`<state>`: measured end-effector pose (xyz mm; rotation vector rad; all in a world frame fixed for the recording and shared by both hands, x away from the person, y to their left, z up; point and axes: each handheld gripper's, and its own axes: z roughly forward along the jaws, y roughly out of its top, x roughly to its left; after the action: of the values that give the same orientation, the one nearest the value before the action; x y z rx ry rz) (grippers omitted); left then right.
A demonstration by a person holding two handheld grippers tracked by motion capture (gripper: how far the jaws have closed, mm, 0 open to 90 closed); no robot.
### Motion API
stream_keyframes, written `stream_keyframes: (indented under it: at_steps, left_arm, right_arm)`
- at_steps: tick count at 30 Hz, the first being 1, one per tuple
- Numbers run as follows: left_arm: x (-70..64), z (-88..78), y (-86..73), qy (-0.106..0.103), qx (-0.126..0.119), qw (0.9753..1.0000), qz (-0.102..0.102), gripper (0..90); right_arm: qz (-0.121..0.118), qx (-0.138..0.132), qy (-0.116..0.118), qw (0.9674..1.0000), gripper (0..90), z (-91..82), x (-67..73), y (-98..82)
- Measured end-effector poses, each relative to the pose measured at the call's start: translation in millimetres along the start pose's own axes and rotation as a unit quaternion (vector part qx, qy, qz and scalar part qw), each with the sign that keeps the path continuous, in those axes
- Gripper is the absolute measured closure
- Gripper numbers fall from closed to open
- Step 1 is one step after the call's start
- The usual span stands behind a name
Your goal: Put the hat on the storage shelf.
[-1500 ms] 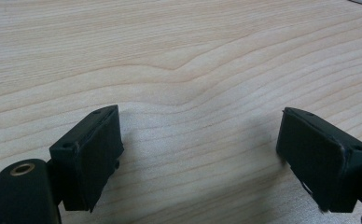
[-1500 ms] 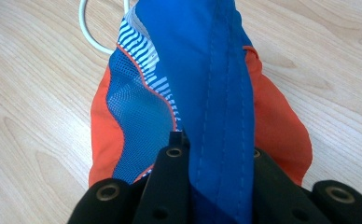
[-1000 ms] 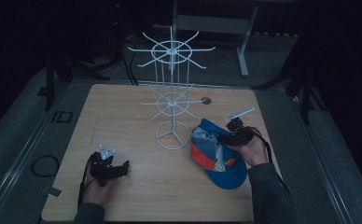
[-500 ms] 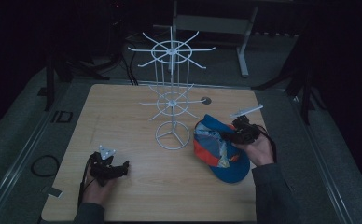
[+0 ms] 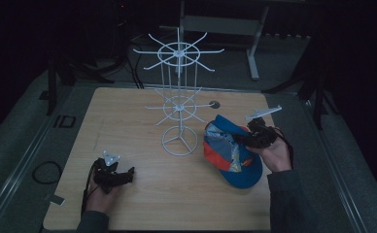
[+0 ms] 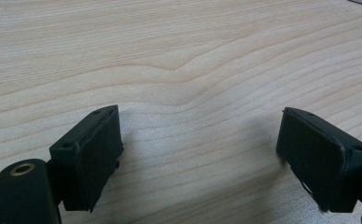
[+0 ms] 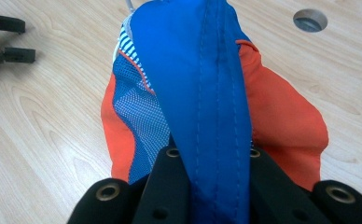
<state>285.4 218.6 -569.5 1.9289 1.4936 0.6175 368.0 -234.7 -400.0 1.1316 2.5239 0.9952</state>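
Wooden tabletop (image 5: 143, 116) lies under both your hands. Your right gripper (image 5: 248, 140) pinches the blue-and-orange cap (image 5: 230, 155) right of the white wire rack (image 5: 179, 104); your left gripper (image 6: 202, 154) rests wide apart, empty, near-left.

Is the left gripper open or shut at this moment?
Open. The left gripper has its two black fingers far apart, with only bare wooden table between them.

High view overhead, facing forward — claw views close over table (image 5: 143, 204).
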Motion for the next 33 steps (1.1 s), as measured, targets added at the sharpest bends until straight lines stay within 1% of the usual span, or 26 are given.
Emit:
stream_keyframes:
  at_steps: [10, 15, 18, 23, 28, 33]
  left_arm:
    - [0.0, 0.0, 0.0, 0.000, 0.000, 1.0000, 0.000, 14.6]
    - [0.0, -0.2, 0.1, 0.000, 0.001, 1.0000, 0.000, 14.6]
    - [0.0, -0.1, 0.1, 0.000, 0.001, 1.0000, 0.000, 14.6]
    - [0.0, -0.1, 0.0, 0.000, 0.000, 1.0000, 0.000, 14.6]
    - [0.0, 0.0, 0.0, -0.001, 0.000, 1.0000, 0.000, 14.6]
    - [0.0, -0.1, 0.1, 0.000, 0.001, 1.0000, 0.000, 14.6]
  right_arm:
    - [-0.007, -0.002, -0.009, 0.9999, 88.0, -11.9, 1.0, 2.4]
    - [-0.009, -0.006, -0.013, 0.9999, 88.0, -18.9, -1.7, 2.9]
    - [-0.009, -0.012, -0.011, 0.9998, 88.0, -23.3, -3.1, 2.9]
    - [-0.004, -0.028, 0.001, 0.9996, 88.0, -32.5, -5.8, 4.4]
    - [-0.007, -0.035, -0.001, 0.9994, 87.9, -40.3, -6.1, 6.7]
    - [-0.010, -0.048, 0.007, 0.9988, 87.9, -48.3, -6.5, 7.2]
